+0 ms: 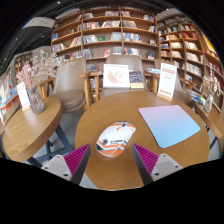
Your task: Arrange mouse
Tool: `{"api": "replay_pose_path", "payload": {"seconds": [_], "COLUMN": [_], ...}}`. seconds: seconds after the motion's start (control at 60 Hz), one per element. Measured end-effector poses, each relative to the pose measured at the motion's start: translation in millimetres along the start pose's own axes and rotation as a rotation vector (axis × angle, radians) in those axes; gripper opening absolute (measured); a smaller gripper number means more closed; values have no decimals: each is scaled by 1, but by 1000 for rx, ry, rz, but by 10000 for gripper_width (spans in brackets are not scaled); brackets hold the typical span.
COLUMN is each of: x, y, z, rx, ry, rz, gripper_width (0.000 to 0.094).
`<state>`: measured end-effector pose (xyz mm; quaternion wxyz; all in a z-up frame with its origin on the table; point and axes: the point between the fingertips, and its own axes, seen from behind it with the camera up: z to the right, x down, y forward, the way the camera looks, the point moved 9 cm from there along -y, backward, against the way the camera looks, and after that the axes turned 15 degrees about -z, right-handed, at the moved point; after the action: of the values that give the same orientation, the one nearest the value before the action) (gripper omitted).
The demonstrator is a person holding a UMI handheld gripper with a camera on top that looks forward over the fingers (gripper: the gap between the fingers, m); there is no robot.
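A white and orange mouse lies on the round wooden table, just ahead of my fingers and between their lines. A light blue mouse mat lies on the table to the right of the mouse. My gripper is open and empty, its pink pads spread wide, held above the table's near part. The mouse is apart from the mat.
A second wooden table stands at the left with a vase of flowers. Wooden chairs and display signs stand beyond the round table. Bookshelves line the back wall.
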<state>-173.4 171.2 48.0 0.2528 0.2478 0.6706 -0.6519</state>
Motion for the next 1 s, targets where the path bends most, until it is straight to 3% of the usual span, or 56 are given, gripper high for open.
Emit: {"api": "replay_pose_path", "payload": {"seconds": [0.167, 0.85, 0.933, 0.95, 0.967, 0.983, 1.0], "x": [-12, -62, -63, -63, -64, -64, -64], "y": [18, 64, 64, 65, 65, 65, 65], "z": [-5, -25, -21, -20, -18, -19, -19], "rx": [-8, -24, -11, -8, -3, -5, -11], "ry": [17, -59, -54, -52, -51, -51, -48], "rz": [-42, -71, -64, -63, -62, -63, -67], "gripper_width": [858, 838, 724, 670, 537, 466, 463]}}
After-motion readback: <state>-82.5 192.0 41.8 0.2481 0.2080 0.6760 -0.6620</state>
